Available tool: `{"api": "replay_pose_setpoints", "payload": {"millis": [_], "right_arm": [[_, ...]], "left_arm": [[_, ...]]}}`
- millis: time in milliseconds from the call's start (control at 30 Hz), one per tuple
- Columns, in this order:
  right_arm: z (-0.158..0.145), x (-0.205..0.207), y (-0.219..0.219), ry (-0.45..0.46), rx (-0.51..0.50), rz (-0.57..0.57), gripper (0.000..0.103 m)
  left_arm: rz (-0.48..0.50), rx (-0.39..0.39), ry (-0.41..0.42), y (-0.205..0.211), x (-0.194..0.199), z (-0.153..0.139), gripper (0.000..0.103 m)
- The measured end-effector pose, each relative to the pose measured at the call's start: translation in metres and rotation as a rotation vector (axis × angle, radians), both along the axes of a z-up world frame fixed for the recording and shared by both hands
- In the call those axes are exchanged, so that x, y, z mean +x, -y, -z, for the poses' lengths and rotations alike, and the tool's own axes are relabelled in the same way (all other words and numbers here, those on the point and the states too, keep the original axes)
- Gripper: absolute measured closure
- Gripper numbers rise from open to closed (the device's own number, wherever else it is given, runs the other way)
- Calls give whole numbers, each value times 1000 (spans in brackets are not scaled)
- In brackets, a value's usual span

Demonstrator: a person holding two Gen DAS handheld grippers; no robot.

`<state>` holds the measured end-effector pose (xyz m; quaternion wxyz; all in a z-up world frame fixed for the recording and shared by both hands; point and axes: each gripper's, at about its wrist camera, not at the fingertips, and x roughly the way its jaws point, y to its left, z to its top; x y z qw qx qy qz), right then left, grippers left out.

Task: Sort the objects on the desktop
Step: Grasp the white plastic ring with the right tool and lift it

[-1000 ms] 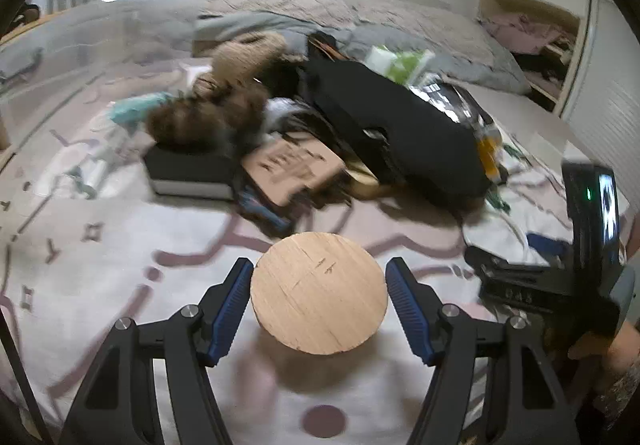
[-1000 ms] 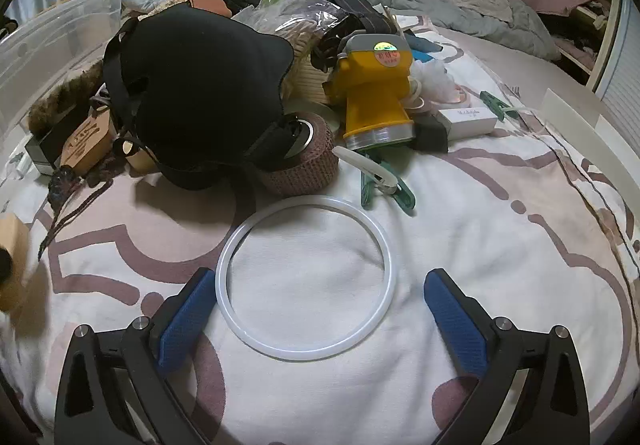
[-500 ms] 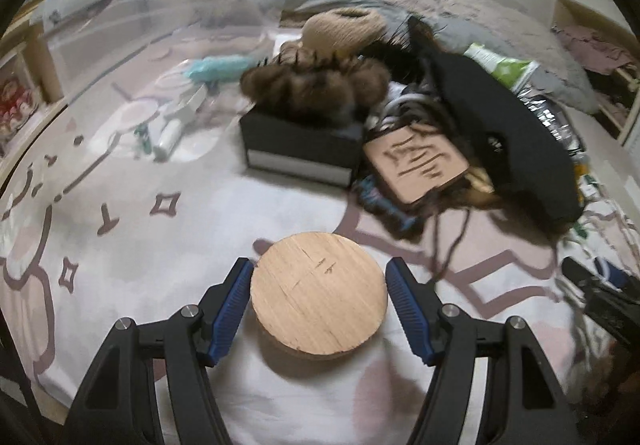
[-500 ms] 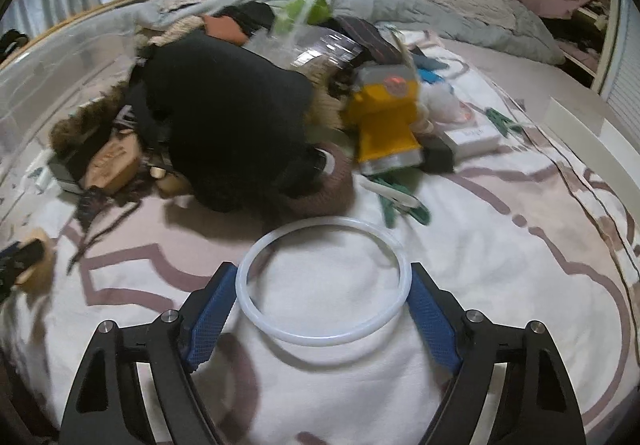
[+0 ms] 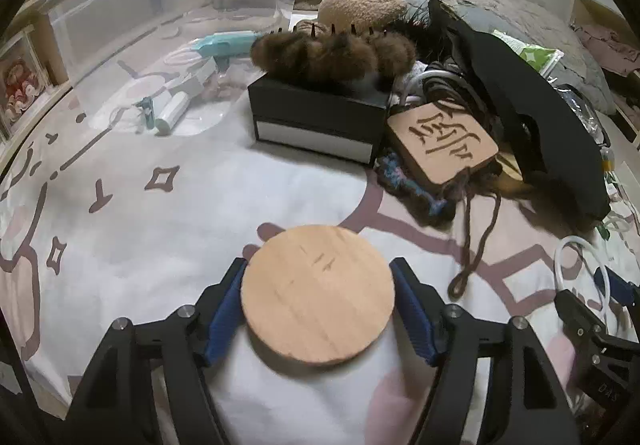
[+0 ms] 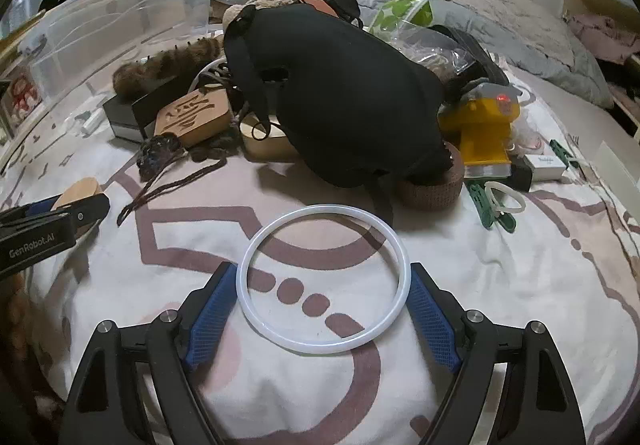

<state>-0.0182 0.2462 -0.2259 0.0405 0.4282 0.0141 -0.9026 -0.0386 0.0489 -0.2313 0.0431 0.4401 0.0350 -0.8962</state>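
My left gripper (image 5: 318,295) is shut on a round wooden disc (image 5: 318,295) and holds it above the patterned bedspread. My right gripper (image 6: 322,281) is shut on a white rubber ring (image 6: 384,229), held just above the bedspread. The left gripper with the disc also shows at the left edge of the right wrist view (image 6: 76,201). The ring shows at the right edge of the left wrist view (image 5: 580,245). A heap of mixed objects lies beyond both grippers.
A clear plastic storage bin (image 5: 132,25) stands at the back left with small items inside. In the heap: a black box (image 5: 316,117) under a brown fur piece (image 5: 332,53), a carved wooden plaque (image 5: 444,143), a black bag (image 6: 336,93), a yellow device (image 6: 482,133), green clips (image 6: 490,209).
My right gripper has closed on the white ring and lifted it. My left gripper, still holding the disc, has swung left toward the clear bin.
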Motion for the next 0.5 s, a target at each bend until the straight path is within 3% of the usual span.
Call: {"api": "replay_pose_setpoints", "payload": {"millis": [500], "right_arm": [[1,-3,2,-22,-29,9,19]], "left_arm": [[-8,37,-14,3,0,-4,35]]}}
